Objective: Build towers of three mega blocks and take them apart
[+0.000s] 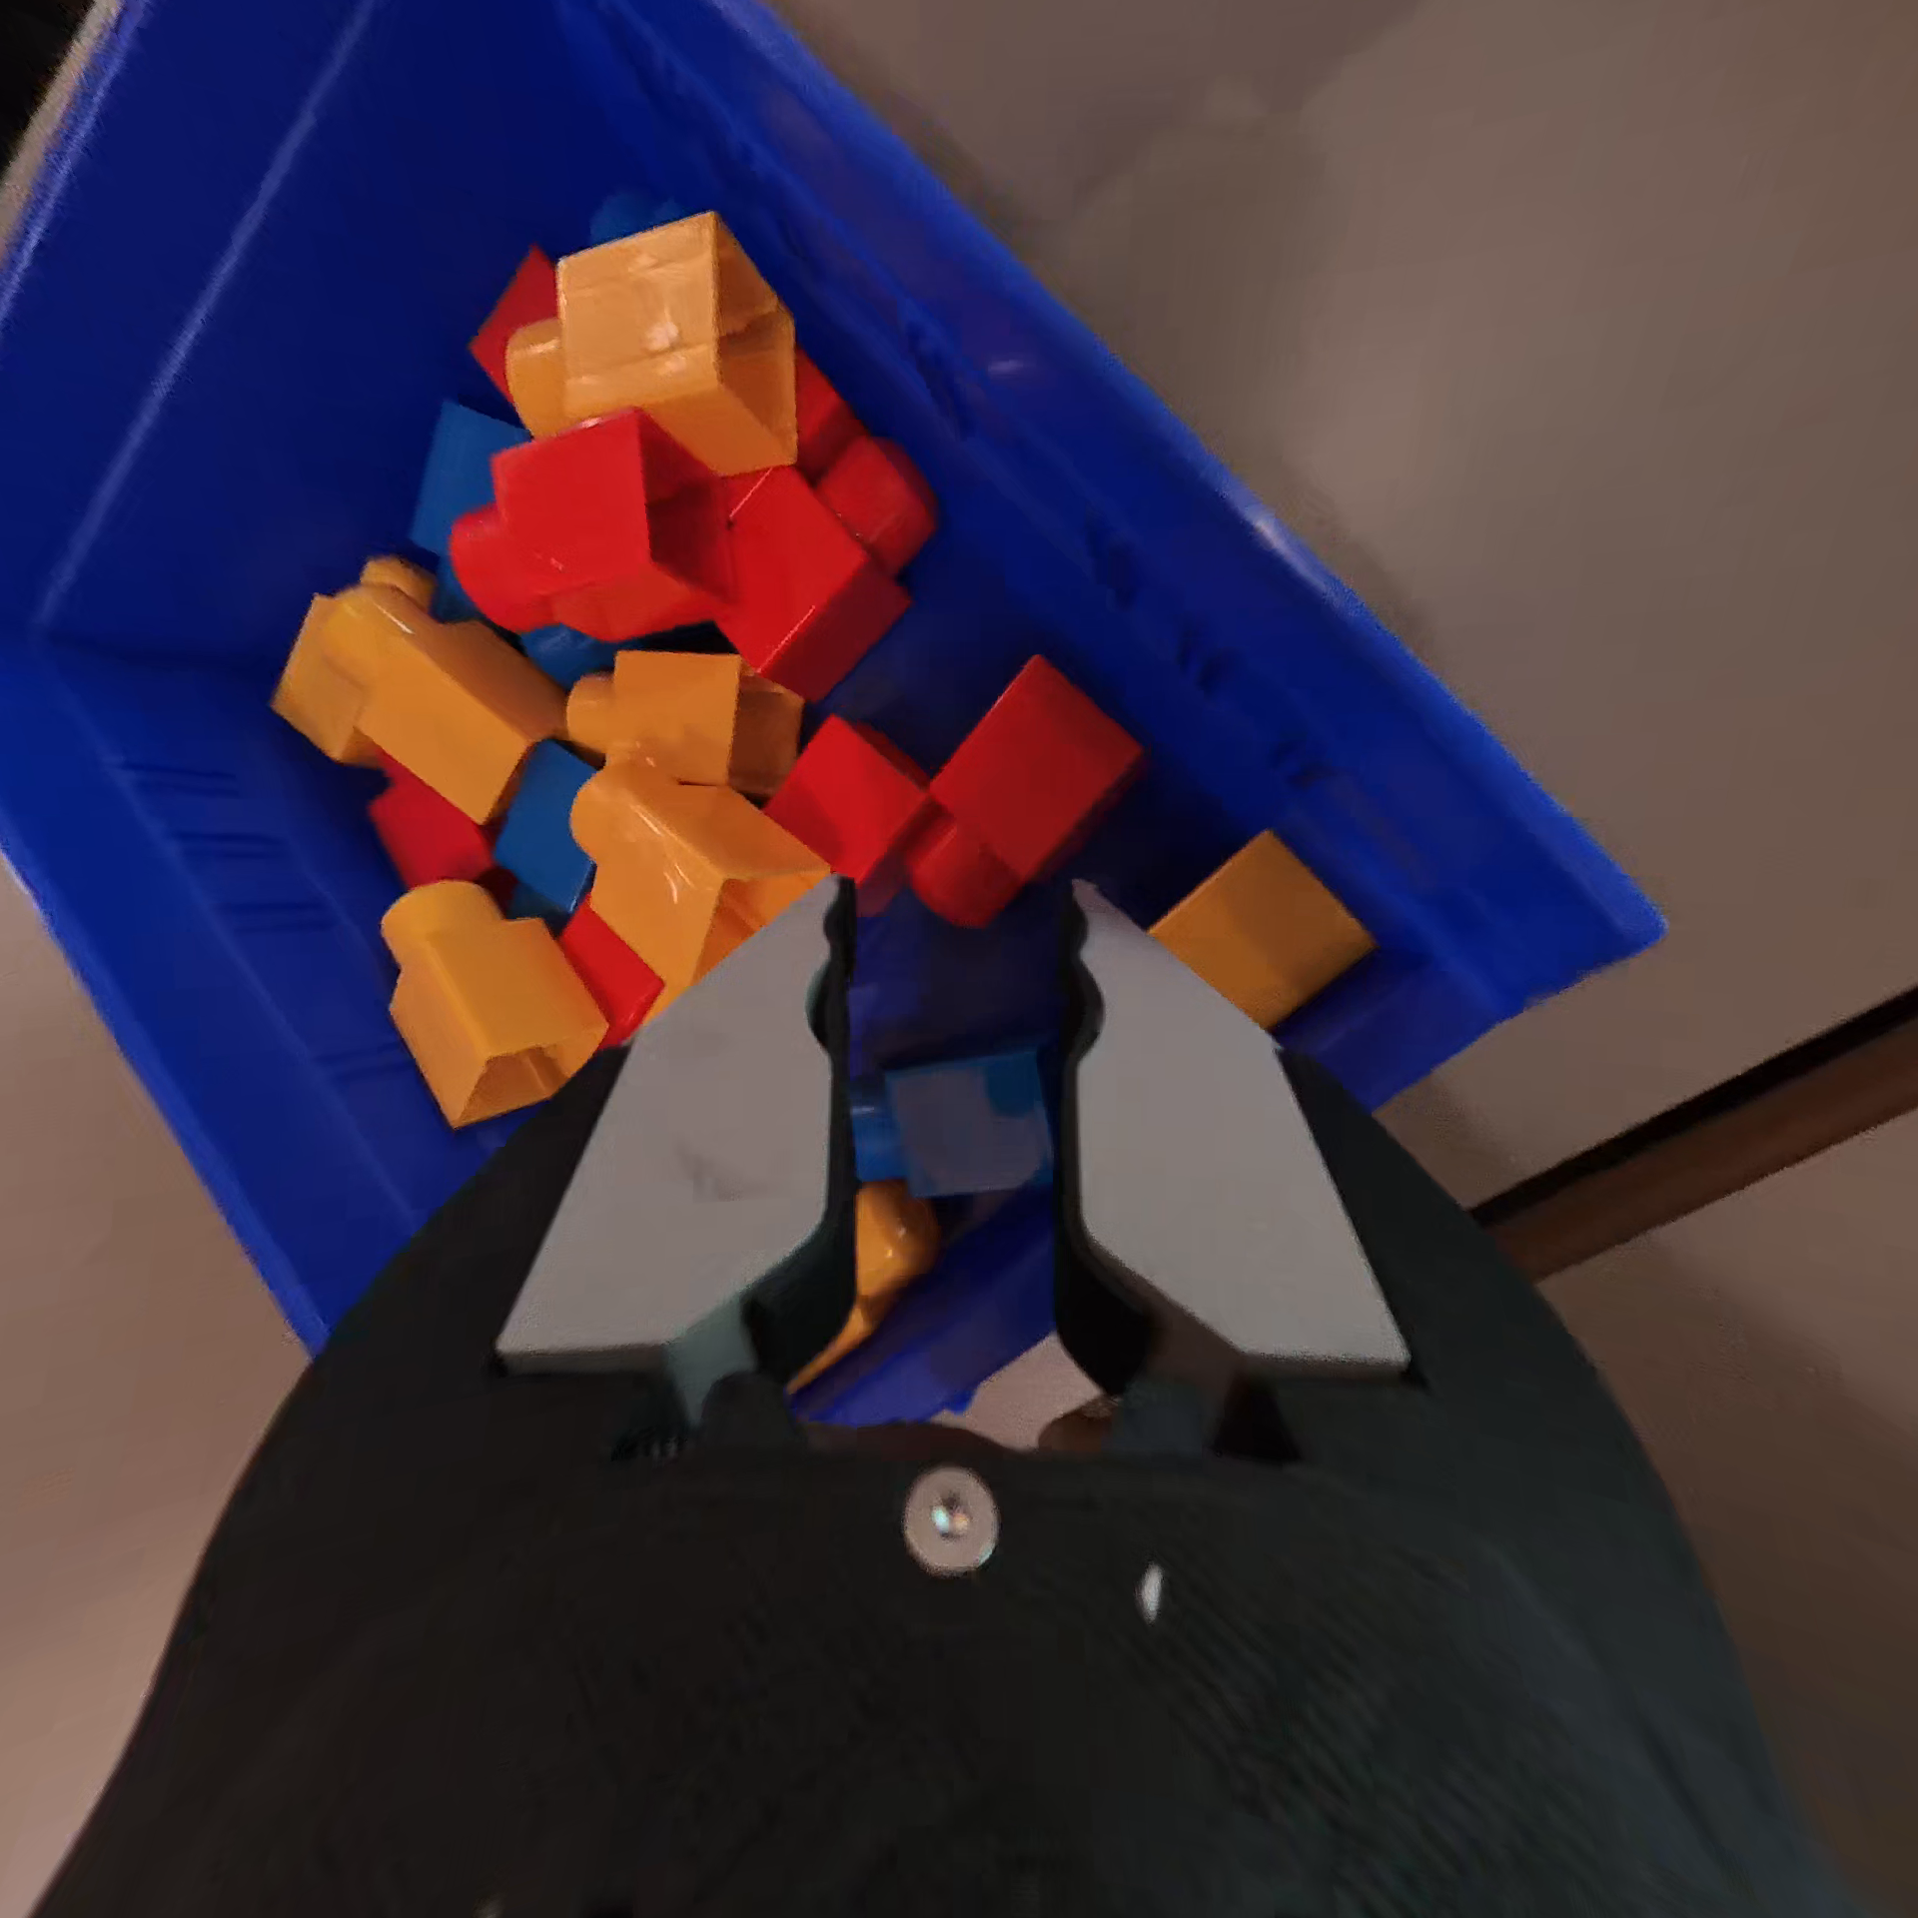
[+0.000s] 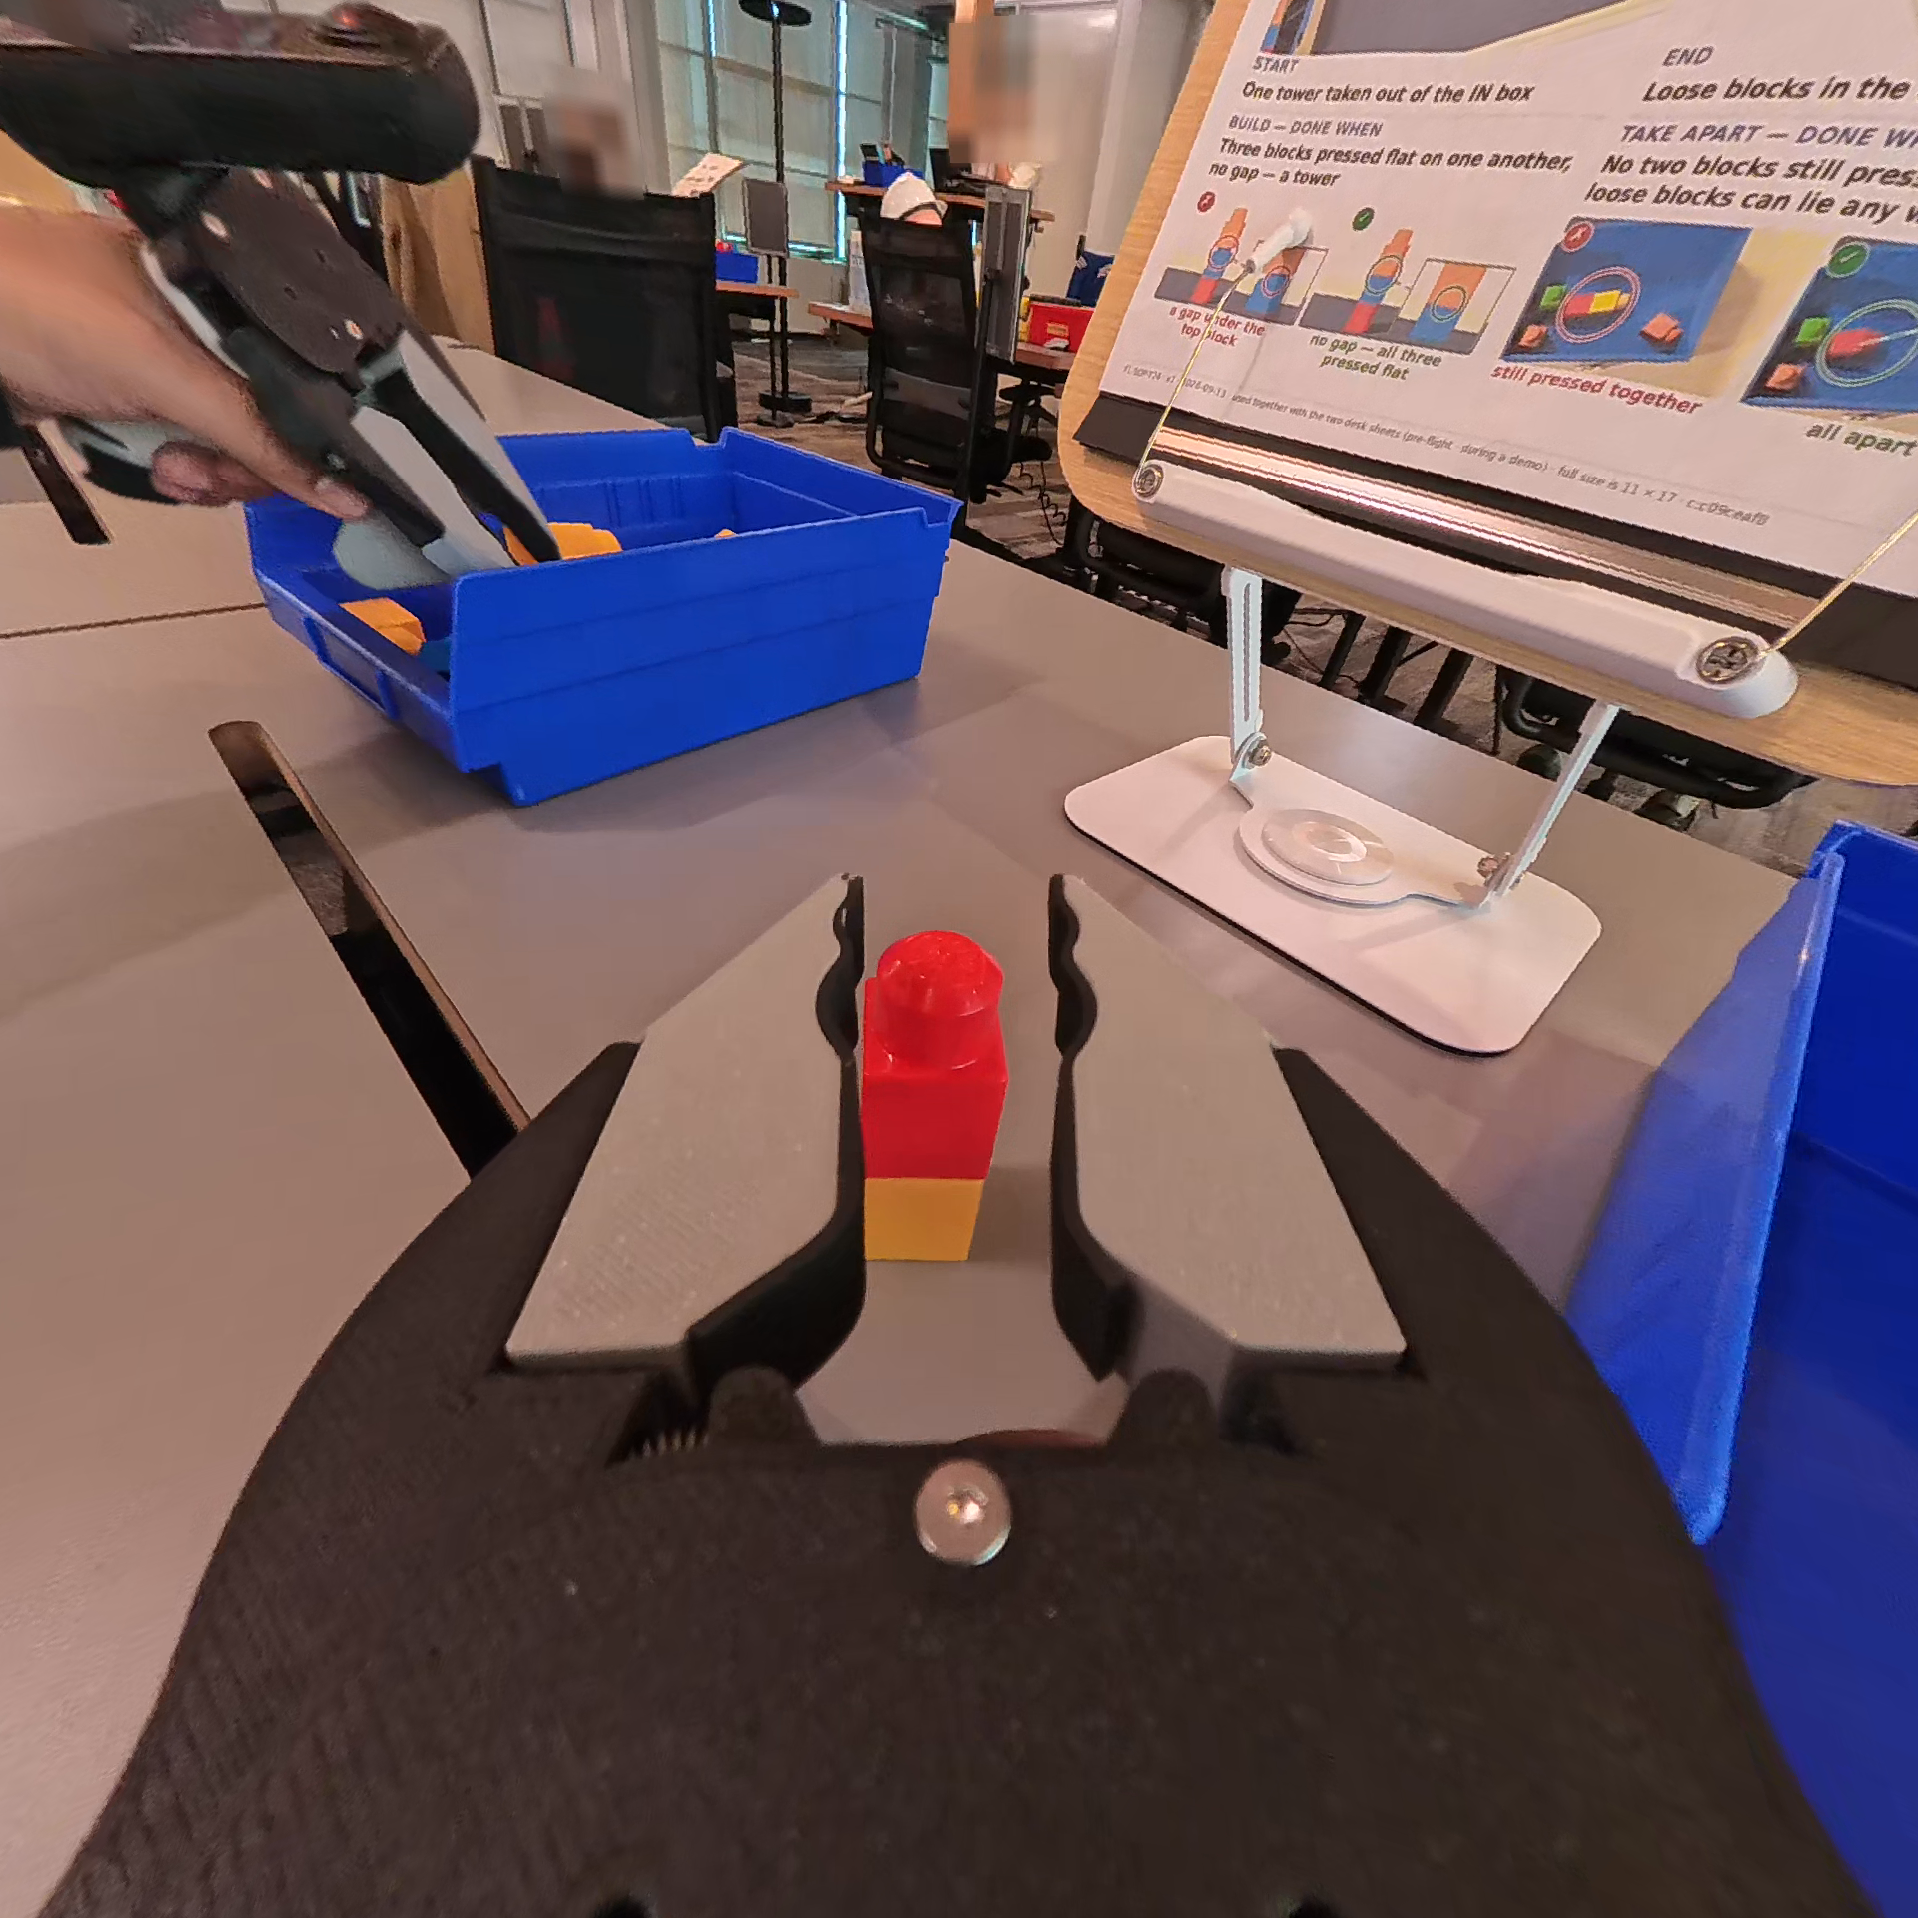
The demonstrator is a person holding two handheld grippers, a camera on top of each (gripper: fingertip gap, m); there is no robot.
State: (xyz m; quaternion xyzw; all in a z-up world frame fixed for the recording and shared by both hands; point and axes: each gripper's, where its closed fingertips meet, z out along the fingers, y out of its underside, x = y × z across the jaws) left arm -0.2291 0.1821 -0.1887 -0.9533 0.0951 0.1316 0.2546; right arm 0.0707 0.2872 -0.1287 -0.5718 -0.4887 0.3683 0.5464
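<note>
Jaws of left gripper (image 1: 955, 903) parted over blue bin (image 1: 259, 311) blocks.

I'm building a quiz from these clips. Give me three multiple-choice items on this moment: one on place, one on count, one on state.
1. Where is the left gripper?
A. in the far blue bin
B. on the stand
C. over the tower

2. How many blocks form the tower?
A. one
B. two
C. three

3. The right gripper is:
A. shut on the tower
B. open around it
C. out of view

Key: A, its fingers dip into the bin; B, red sits on yellow; B, gaps show on both sides.
</note>
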